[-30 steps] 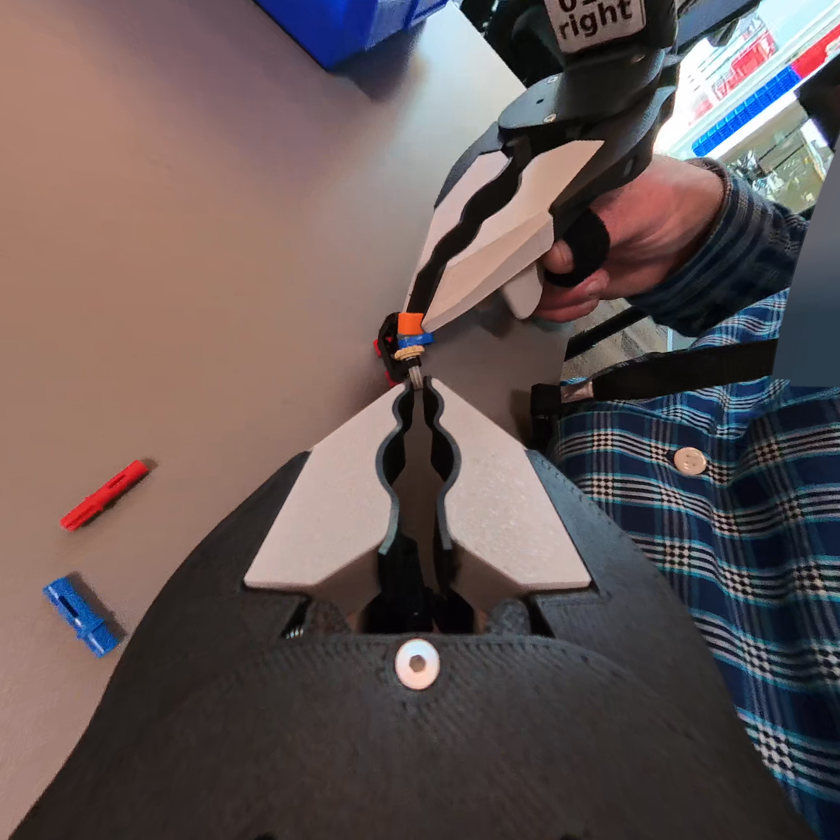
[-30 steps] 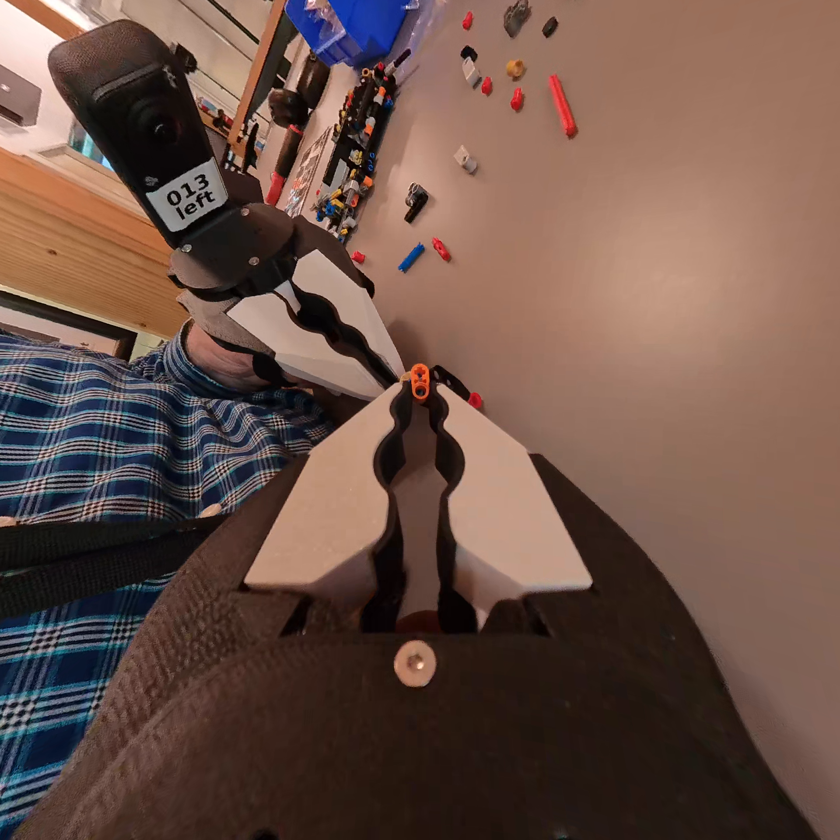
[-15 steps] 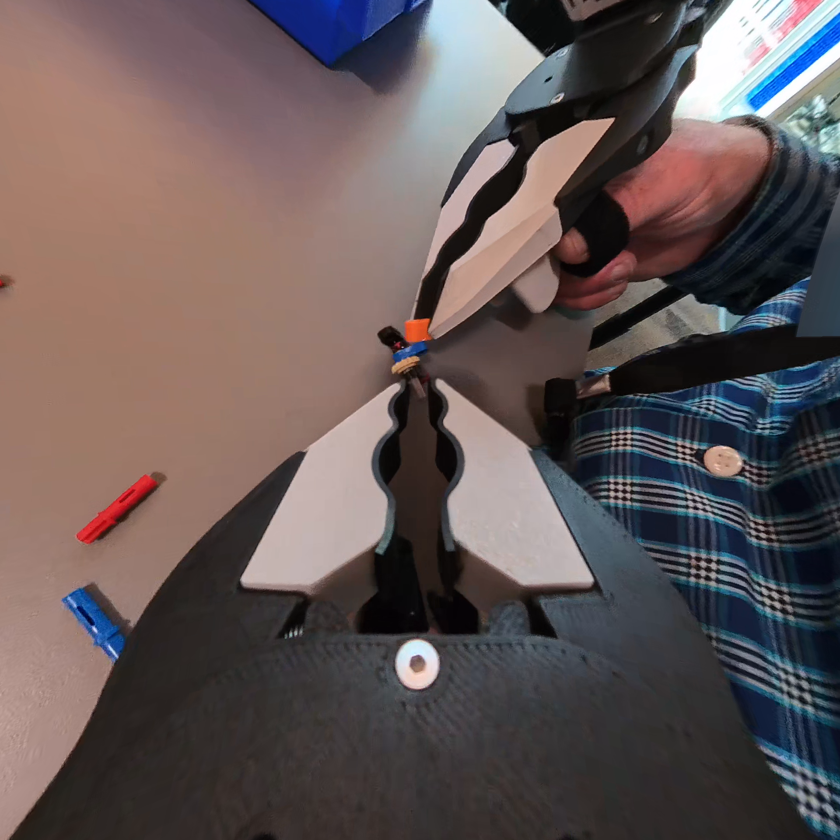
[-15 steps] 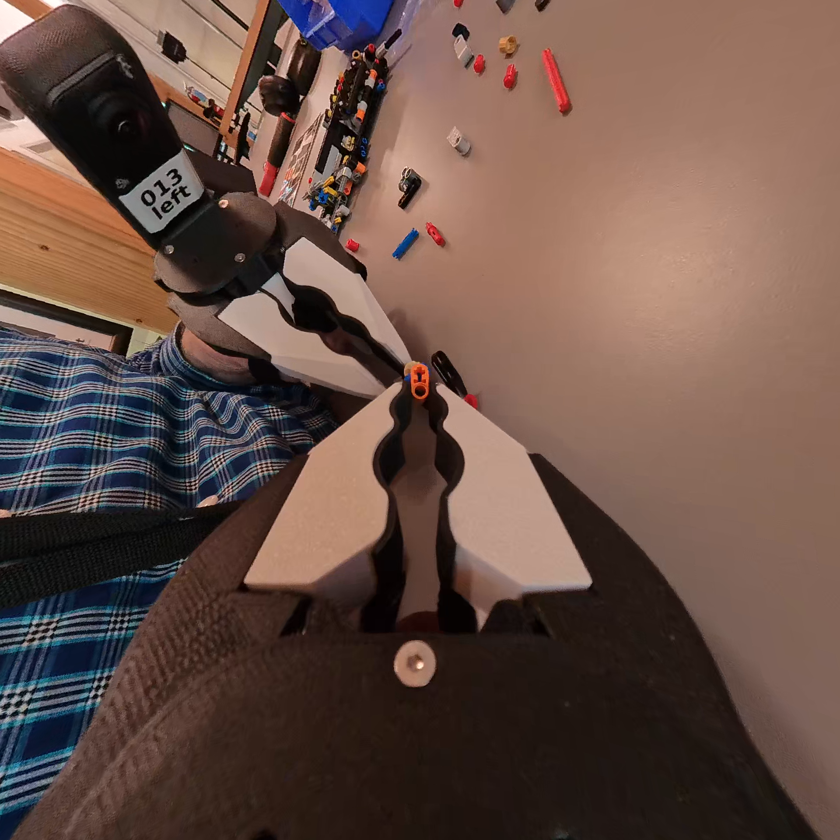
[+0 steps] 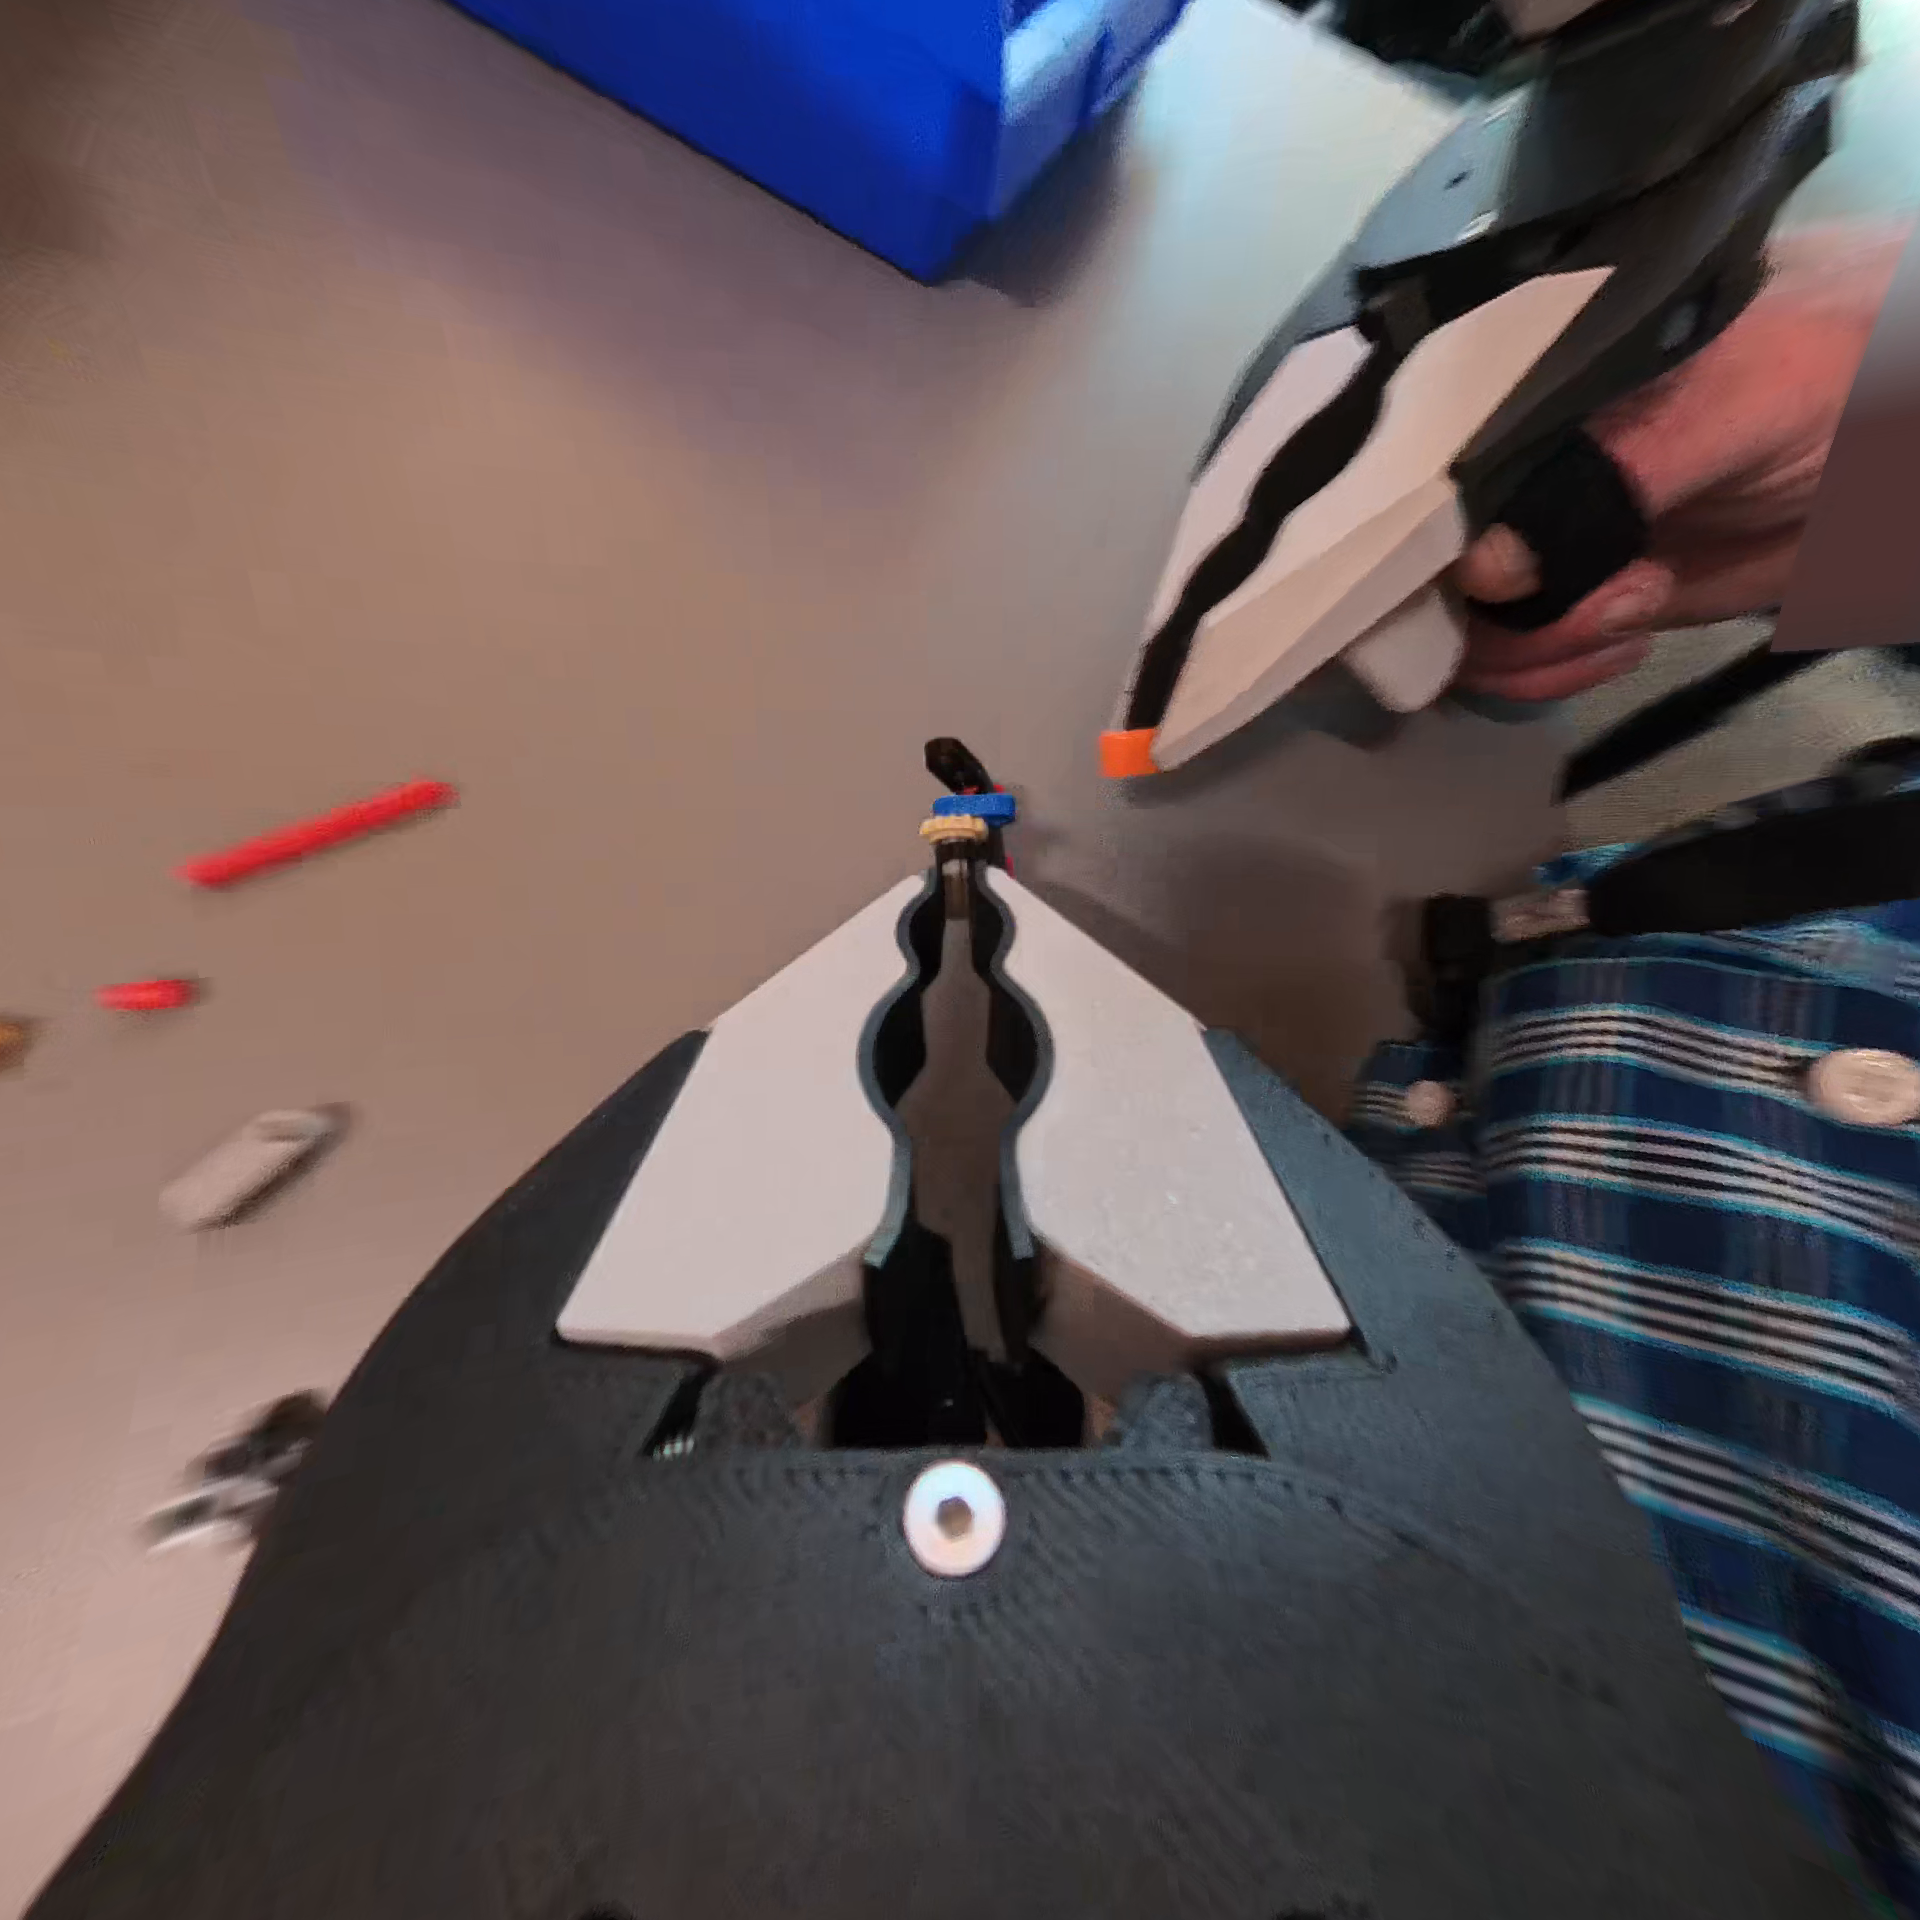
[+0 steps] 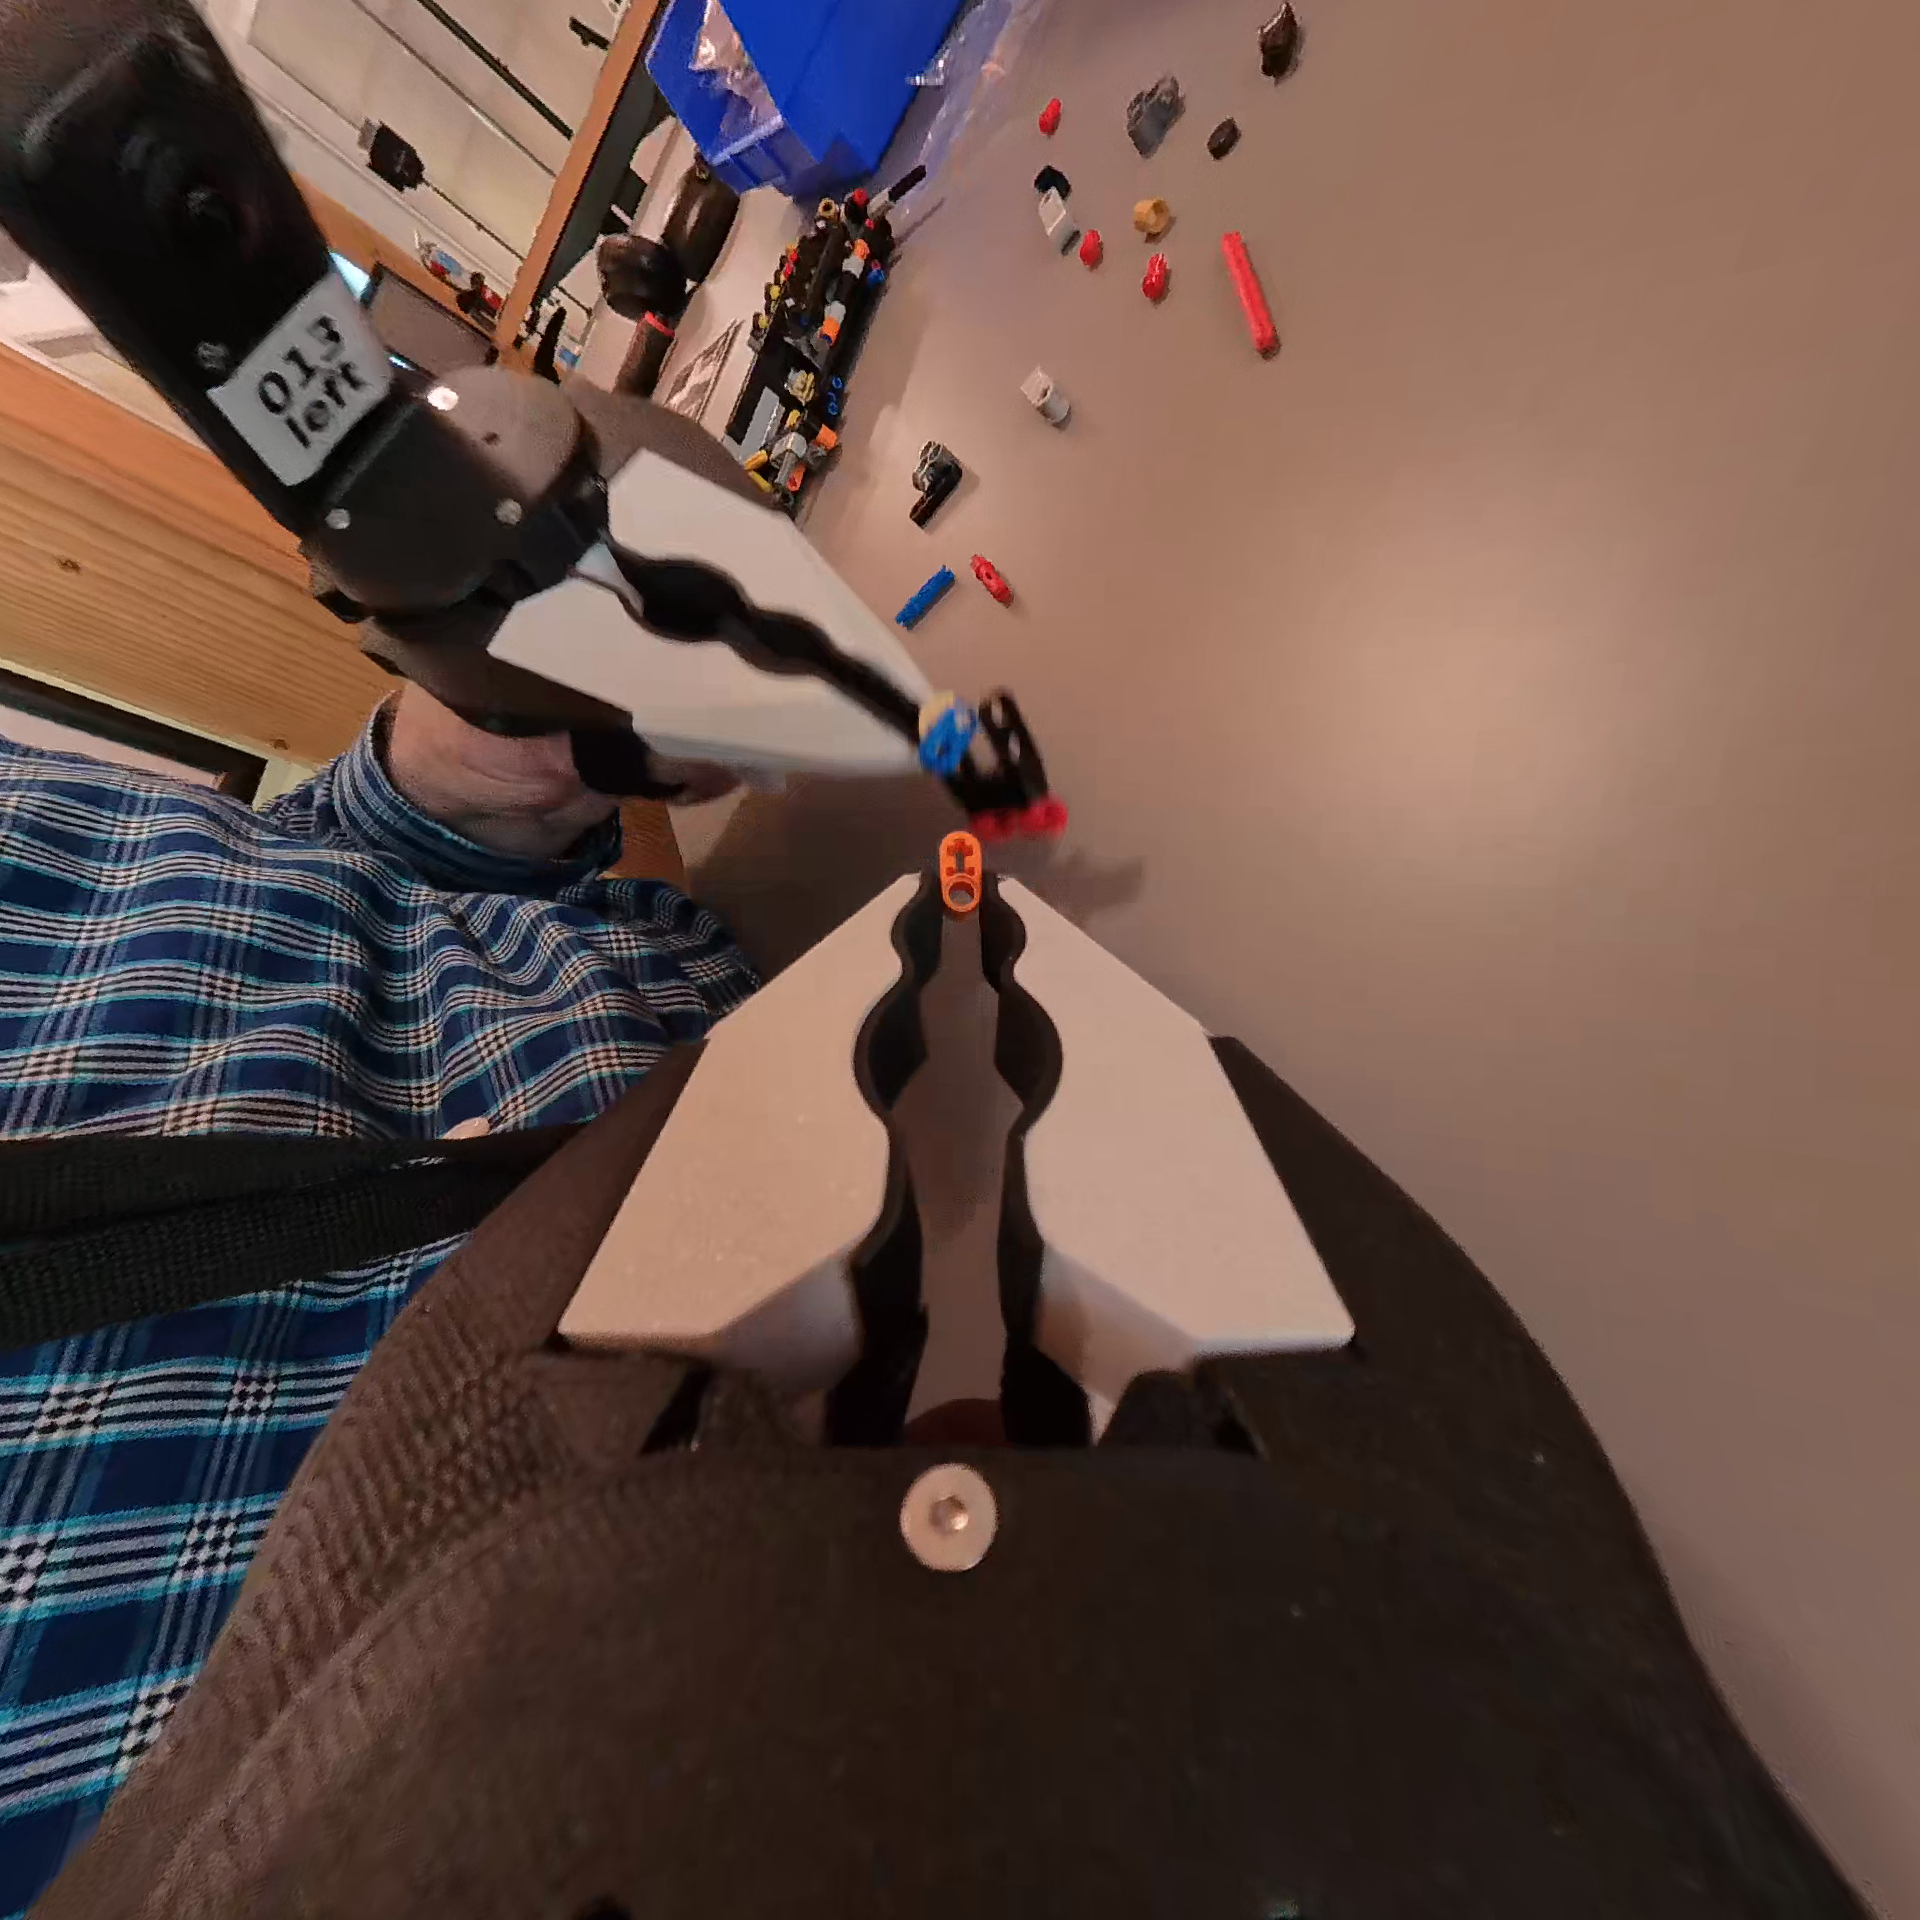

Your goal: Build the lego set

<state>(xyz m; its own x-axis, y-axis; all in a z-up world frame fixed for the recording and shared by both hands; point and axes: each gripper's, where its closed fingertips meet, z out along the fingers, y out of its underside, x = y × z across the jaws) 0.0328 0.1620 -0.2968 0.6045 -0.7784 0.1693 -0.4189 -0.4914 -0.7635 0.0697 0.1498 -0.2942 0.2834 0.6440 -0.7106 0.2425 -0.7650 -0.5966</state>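
— Lego set (image 6: 805, 353), the half-built black model, stood by the blue bin (image 6: 821, 83) at the far side of the table (image 6: 1507, 675), untouched. How far along was the job?

— Early to middle, by the look of it. Many loose parts lay scattered on the table between the bin and the grippers: a long red axle (image 6: 1250, 292), a blue pin (image 6: 925, 596), a small red pin (image 6: 990, 579), a grey connector (image 6: 1046, 396) and a black elbow piece (image 6: 935, 480).

— And the left gripper (image 5: 961, 883)?

— It was clenched on a thin shaft of a small sub-assembly (image 5: 966, 805): a tan gear, a blue piece above it, black and red parts beyond. From the right wrist view the same cluster (image 6: 987, 753) stuck out of its tips.

— The right gripper (image 6: 961, 888)?

— Closed on an orange connector (image 6: 959, 871), gripped at its round-hole end with the cross hole pointing outward. Seen from the left wrist view, the orange connector (image 5: 1127, 753) hung near the sub-assembly, to the shirt side of it, not touching.

— So that piece was not on?

— Not joined at that moment. It probably belonged on the shaft's end above the blue piece. After that, the sub-assembly would need mounting on the model by the bin, and the scattered parts were all left to fit.
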